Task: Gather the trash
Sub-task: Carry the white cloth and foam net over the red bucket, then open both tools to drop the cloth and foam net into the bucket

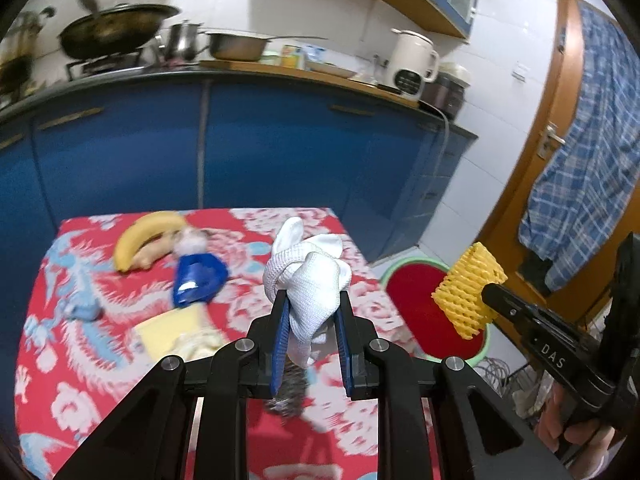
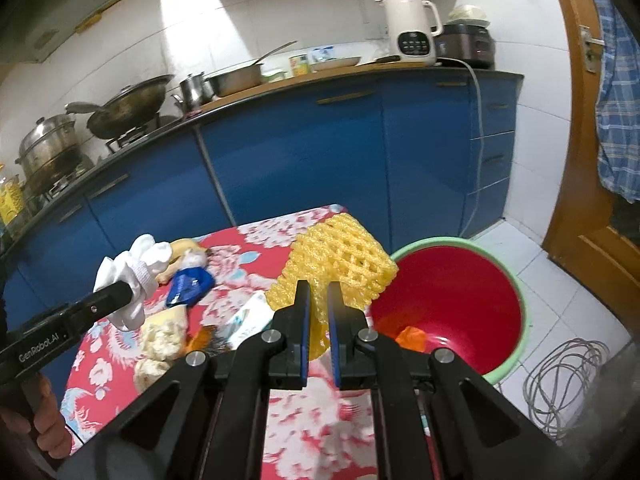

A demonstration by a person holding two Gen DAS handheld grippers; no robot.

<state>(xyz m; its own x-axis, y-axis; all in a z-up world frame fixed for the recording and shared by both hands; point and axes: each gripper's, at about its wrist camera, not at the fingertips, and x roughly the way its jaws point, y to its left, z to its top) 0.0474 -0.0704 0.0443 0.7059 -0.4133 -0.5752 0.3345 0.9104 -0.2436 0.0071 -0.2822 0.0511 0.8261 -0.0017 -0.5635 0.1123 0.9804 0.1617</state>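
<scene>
Left gripper (image 1: pixel 311 300): one, jaws clamped on one crumpled white cloth (image 1: pixel 308 276), held above the right half of the table (image 1: pixel 100 360). Right gripper (image 2: pixel 319 292): one, jaws pressed together on one yellow foam fruit net (image 2: pixel 340 264), held over the table's right edge, just left of the one red bin (image 2: pixel 448 300) with a green rim on the floor. Both grippers point forward and down toward the far blue cabinets (image 1: pixel 260 140). On the red floral tablecloth lie one banana (image 1: pixel 140 236), one blue wrapper (image 1: pixel 198 280) and one pale yellow sheet (image 1: pixel 172 328). Only the right wrist view shows one orange scrap (image 2: pixel 410 338) inside the bin, a coil of grey cable (image 2: pixel 564 384) on the floor at right, and a hand (image 2: pixel 48 420) gripping the left gripper's handle. Only the left wrist view shows a dark, blurred scrap (image 1: pixel 286 392) under its own jaws.
</scene>
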